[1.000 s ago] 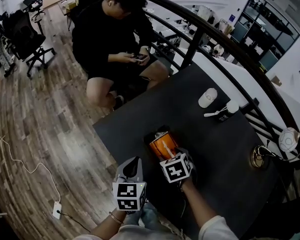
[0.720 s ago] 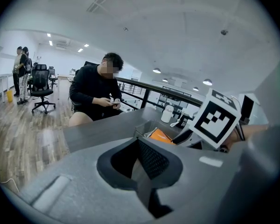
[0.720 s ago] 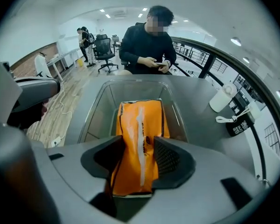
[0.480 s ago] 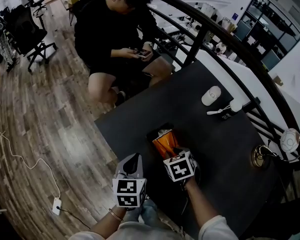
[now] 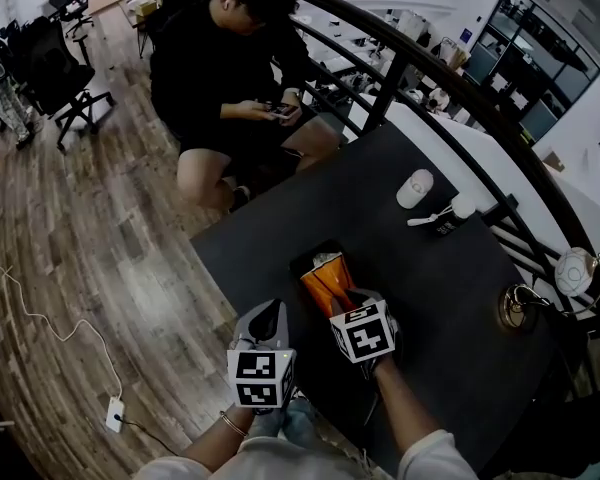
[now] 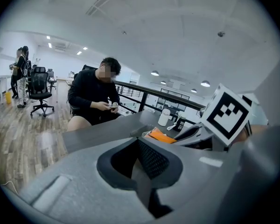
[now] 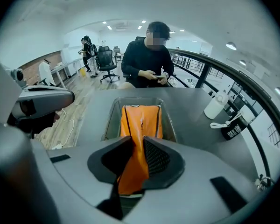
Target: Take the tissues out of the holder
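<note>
An orange tissue pack (image 5: 324, 279) (image 7: 140, 118) stands in a clear, open-topped holder (image 5: 302, 264) (image 7: 109, 120) on the dark table (image 5: 430, 278). My right gripper (image 5: 347, 303) (image 7: 136, 155) sits at the pack's near end. Its jaws are closing, and the pads pinch the orange wrapper between them. To the left, my left gripper (image 5: 270, 320) (image 6: 139, 162) hovers over the table's near edge, apart from the holder, its jaws together on nothing. In the left gripper view the pack (image 6: 161, 136) shows beyond the jaws, beside the right gripper's marker cube (image 6: 226, 113).
A white canister (image 5: 415, 189) (image 7: 215, 105) and a black cup with a white strap (image 5: 445, 223) (image 7: 233, 129) stand farther back on the right. A brass object (image 5: 518, 313) sits at the right edge by the black railing (image 5: 450, 83). A person (image 5: 235, 78) sits beyond the far corner.
The right gripper's jaws have come together on the near end of the orange pack, which now looks creased. The left gripper has hardly moved.
</note>
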Demonstrator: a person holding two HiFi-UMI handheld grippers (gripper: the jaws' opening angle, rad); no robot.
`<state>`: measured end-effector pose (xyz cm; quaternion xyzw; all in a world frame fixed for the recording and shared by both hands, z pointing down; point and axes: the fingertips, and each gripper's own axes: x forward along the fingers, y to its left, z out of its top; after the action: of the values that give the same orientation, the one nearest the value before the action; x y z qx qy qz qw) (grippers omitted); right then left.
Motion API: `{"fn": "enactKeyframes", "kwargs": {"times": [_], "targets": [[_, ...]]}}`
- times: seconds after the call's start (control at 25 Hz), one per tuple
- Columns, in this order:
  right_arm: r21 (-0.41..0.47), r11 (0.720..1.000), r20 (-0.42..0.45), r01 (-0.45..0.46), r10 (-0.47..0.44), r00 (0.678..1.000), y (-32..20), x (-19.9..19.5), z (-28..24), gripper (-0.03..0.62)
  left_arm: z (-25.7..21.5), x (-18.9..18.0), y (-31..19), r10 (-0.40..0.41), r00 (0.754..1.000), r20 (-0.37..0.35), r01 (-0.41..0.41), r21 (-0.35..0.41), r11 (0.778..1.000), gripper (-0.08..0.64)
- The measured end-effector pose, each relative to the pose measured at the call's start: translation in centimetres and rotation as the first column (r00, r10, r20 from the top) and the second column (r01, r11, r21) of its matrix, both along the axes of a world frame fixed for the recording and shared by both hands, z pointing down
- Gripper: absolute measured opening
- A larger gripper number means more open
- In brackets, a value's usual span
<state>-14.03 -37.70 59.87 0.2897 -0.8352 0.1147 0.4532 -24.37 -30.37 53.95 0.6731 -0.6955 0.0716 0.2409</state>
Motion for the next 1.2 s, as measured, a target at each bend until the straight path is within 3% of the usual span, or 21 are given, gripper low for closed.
{"fn": "enactKeyframes", "kwargs": {"times": [0.64,0.92,1.2], "targets": [[0.098,0.994,0.170,-0.057,0.039,0.985,0.9,1.8,-9.1,0.078,-4.1,3.3,1.5,0.033,0.999,0.022,-0.035,0.070,0.997,-0.012],[0.143,0.979,0.207,-0.144,0.113,0.972,0.7,6.0,-11.7,0.077,-5.4,6.6,0.8,0.105,0.994,0.035,-0.108,0.102,0.989,-0.012],[0.148,0.952,0.206,-0.268,0.235,0.950,0.9,12.9,-11.8,0.076,-5.8,11.5,-0.1,0.205,0.978,0.046,-0.209,0.111,0.972,-0.012]]}}
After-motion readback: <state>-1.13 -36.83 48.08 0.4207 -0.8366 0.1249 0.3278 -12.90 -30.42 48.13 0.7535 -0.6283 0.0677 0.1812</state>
